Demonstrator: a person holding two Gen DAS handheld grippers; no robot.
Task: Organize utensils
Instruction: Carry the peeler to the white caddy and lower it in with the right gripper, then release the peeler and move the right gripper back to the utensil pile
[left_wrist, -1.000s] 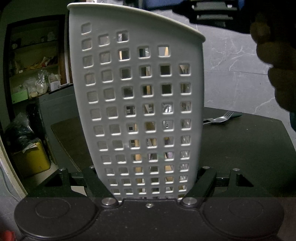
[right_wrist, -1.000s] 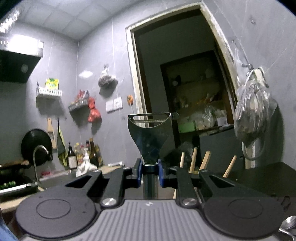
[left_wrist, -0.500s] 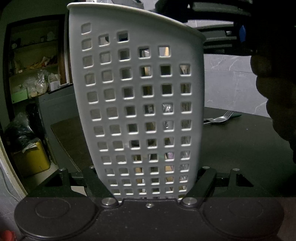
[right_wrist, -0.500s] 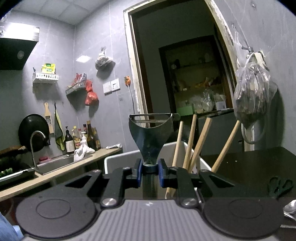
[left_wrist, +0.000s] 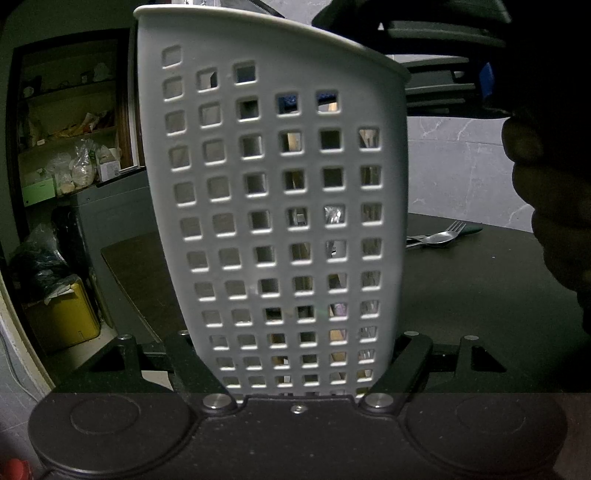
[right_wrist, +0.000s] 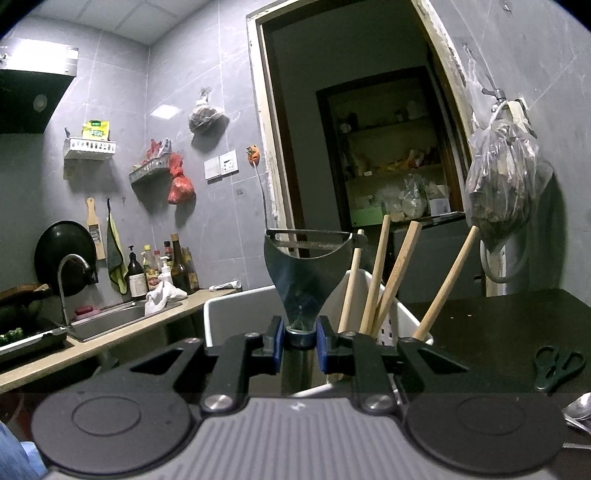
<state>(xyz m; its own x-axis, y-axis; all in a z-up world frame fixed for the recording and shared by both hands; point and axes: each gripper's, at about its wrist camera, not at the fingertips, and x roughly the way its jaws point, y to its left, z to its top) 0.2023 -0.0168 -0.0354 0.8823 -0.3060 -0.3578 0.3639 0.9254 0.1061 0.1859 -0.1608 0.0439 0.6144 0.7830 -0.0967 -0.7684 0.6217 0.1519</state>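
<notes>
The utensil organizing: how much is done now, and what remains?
Done: four wooden sticks already stand in the white holder, which the left hand-held gripper clamps. In hand: the right hand-held gripper holds a peeler just above the holder. Left: a fork and spoon and the scissors lie on the table.

Dim kitchen, glare from ceiling light (right_wrist: 40, 55) — fisheye bending at edges, deep shadows, sharp focus
</notes>
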